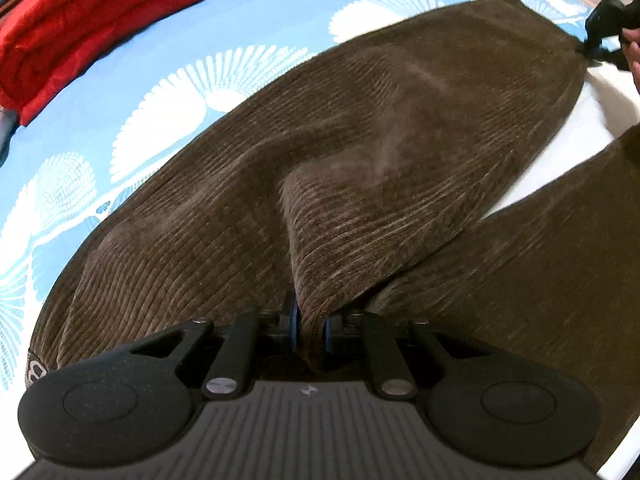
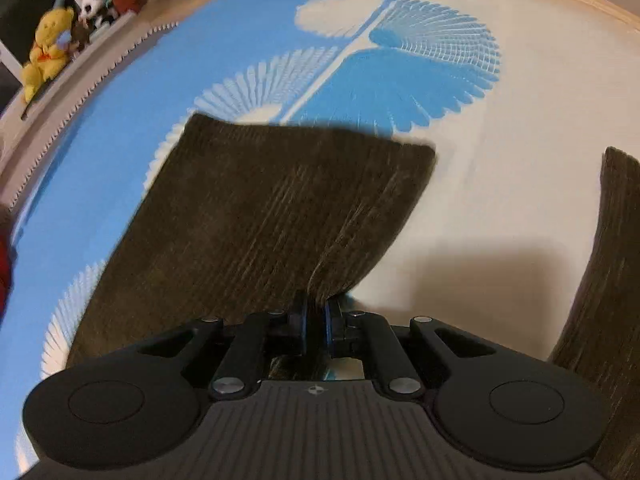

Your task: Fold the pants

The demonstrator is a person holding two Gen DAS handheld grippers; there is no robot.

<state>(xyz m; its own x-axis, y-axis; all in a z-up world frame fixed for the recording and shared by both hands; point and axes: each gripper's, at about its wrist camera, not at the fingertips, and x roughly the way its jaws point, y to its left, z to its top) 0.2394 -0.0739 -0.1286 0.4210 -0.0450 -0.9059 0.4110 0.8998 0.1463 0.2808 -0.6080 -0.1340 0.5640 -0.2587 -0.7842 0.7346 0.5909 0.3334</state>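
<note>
Pants: my brown corduroy pants [image 1: 360, 152] lie on the bed, spread over a blue and white bedsheet [image 1: 248, 12]; one leg runs away from my left camera, the other leg [image 2: 608, 272] lies apart on the white part of the sheet.
Left claw [image 1: 310, 332]: I have it clamped on a pinched ridge of cloth; from the wide bulk around it I judge this to be the upper end of the pants.
Right claw [image 2: 316, 316]: clamped on the edge of the leg near its hem [image 2: 312, 136]; the left view shows it at the far end of that leg.
Done so far: I have both ends of one leg gripped and slightly raised; I see no fold laid down yet.
Left to do: I judge the gripped leg must go over onto the other, then the length be folded across.
Progress: early, in my estimate.
Nearby: a folded red blanket [image 1: 96, 20] lies well clear.
</note>
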